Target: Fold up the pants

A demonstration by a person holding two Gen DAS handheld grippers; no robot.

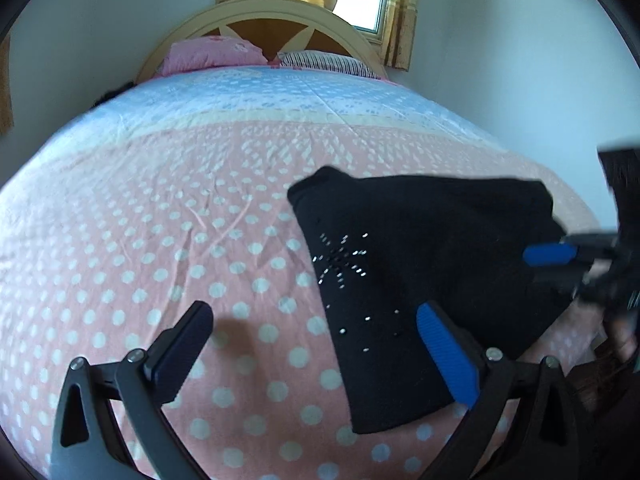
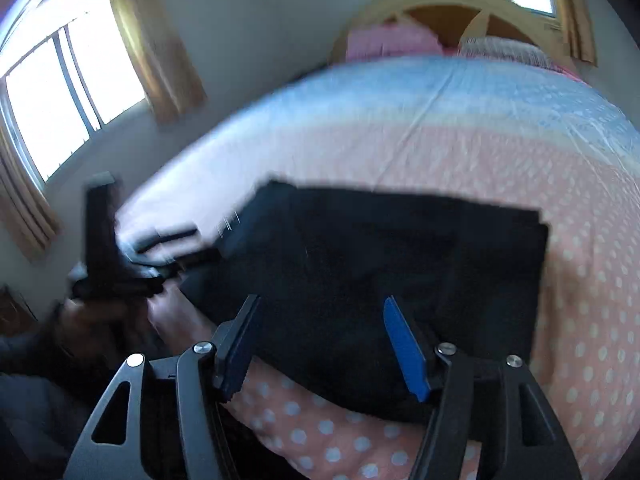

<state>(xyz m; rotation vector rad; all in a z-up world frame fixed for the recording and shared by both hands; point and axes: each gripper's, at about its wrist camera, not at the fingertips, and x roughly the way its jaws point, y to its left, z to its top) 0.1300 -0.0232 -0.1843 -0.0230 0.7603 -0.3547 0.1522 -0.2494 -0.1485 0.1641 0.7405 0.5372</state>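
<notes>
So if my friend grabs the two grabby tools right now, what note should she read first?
Left tool: open, empty, hovering over the pink polka-dot bedspread at the left edge of the pants.
Right tool: open, nothing pinched, above the near edge of the pants.
Black fabric pants with sparkly studs: lying in a compact folded block near the foot of the bed.
Done: pants look folded at least once and lie flat.
Left: check whether another fold or a tidy-up is needed.
</notes>
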